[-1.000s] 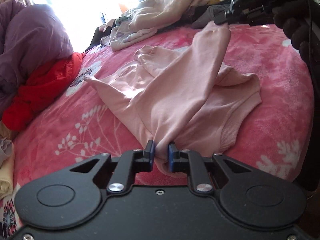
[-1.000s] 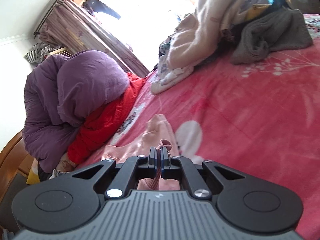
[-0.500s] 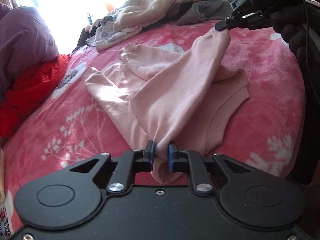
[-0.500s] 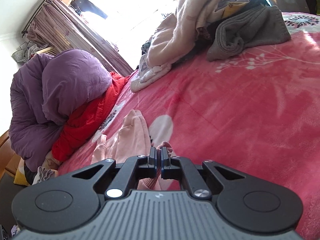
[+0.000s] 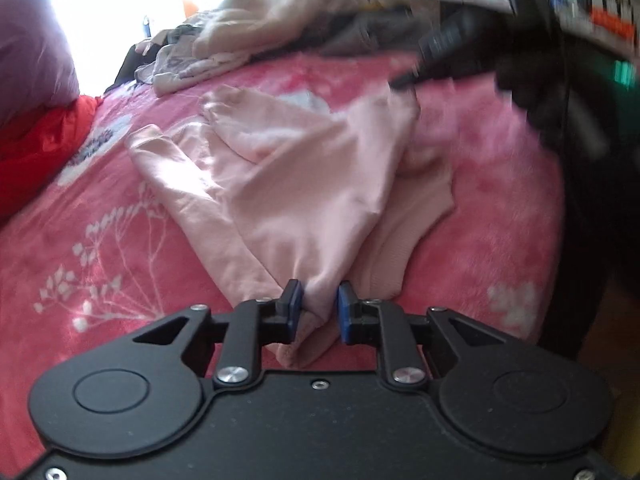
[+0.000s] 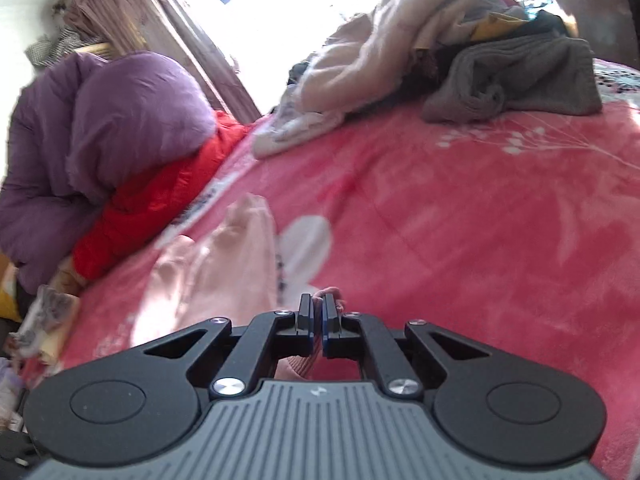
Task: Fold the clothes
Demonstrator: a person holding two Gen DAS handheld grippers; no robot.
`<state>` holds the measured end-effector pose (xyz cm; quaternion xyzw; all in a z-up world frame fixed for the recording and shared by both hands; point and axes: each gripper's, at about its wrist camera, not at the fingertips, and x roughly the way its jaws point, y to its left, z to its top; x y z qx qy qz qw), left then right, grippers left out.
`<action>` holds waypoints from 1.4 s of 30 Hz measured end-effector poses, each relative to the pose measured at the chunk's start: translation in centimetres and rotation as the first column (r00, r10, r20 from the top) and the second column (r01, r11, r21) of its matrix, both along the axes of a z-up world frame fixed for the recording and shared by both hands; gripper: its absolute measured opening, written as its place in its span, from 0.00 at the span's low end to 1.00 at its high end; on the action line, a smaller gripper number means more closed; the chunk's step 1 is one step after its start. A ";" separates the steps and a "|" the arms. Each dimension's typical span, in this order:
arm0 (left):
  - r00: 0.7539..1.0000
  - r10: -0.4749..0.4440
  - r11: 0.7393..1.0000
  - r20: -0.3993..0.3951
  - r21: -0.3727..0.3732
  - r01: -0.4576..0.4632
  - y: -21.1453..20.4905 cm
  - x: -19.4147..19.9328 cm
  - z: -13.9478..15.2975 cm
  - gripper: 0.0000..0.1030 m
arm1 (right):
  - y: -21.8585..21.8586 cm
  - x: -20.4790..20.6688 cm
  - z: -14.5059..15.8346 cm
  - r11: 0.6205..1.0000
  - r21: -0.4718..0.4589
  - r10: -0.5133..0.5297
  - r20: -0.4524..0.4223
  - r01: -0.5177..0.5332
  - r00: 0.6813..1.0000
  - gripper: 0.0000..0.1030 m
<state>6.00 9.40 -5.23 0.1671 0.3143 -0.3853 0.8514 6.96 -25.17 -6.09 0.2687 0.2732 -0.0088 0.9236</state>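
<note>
Between left gripper [image 5: 317, 307] pads: pink top [image 5: 304, 184] hem, clamped; right gripper [image 6: 318, 317], blurry ahead, seemingly pinches its far corner.

Garment [image 5: 304, 184]: pale pink, plain. Blanket [image 5: 100, 248] beneath the tool: deep pink with white floral sprigs. Quilt [image 6: 100, 128], far left of the tool: purple. Jacket [image 6: 160, 200] under it: red. Pile ahead: cream garment [image 6: 392, 40], grey knit [image 6: 520, 76]. Gripper pads [image 5: 295, 312]: blue.
</note>
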 end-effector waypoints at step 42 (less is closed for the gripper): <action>0.988 0.154 0.965 -0.007 -0.212 -0.152 1.8 9.7 3.8 0.23 | -1.0 1.3 -2.1 0.987 0.125 0.098 0.023 -0.100 0.995 0.06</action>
